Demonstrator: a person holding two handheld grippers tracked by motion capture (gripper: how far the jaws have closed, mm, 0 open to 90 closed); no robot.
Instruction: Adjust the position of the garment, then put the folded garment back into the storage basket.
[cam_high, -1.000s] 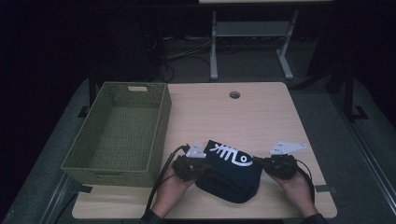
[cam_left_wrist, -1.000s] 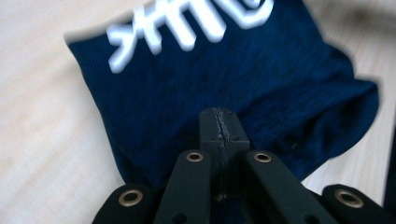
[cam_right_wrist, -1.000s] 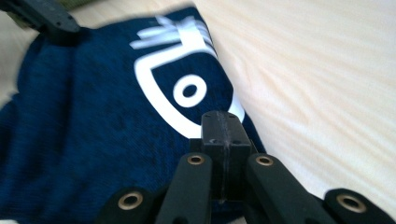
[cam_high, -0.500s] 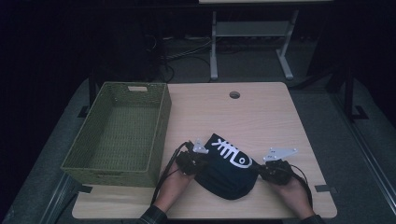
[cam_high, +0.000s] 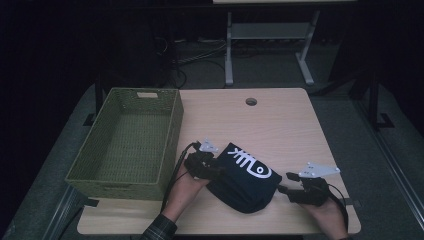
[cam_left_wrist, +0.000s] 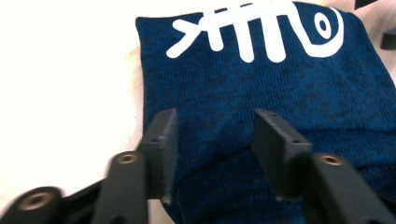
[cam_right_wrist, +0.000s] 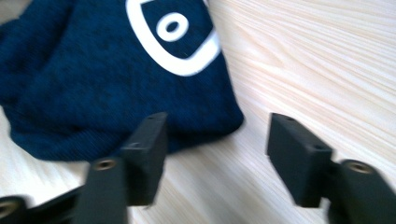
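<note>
Navy knit cloth (cam_high: 246, 179), folded, w/ white fishbone print, lies on table (cam_high: 280, 125). Both jaws just opened: left gripper (cam_left_wrist: 212, 140) spread over fabric, right gripper (cam_right_wrist: 217, 154) spread beside its edge, holding nothing.

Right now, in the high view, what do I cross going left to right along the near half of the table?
Green woven basket → left gripper, jaws parted and just opening at the cloth's edge → dark blue folded cloth with a white fish-bone print → right gripper, jaws just opening, clear of the cloth → bare table edge.
</note>
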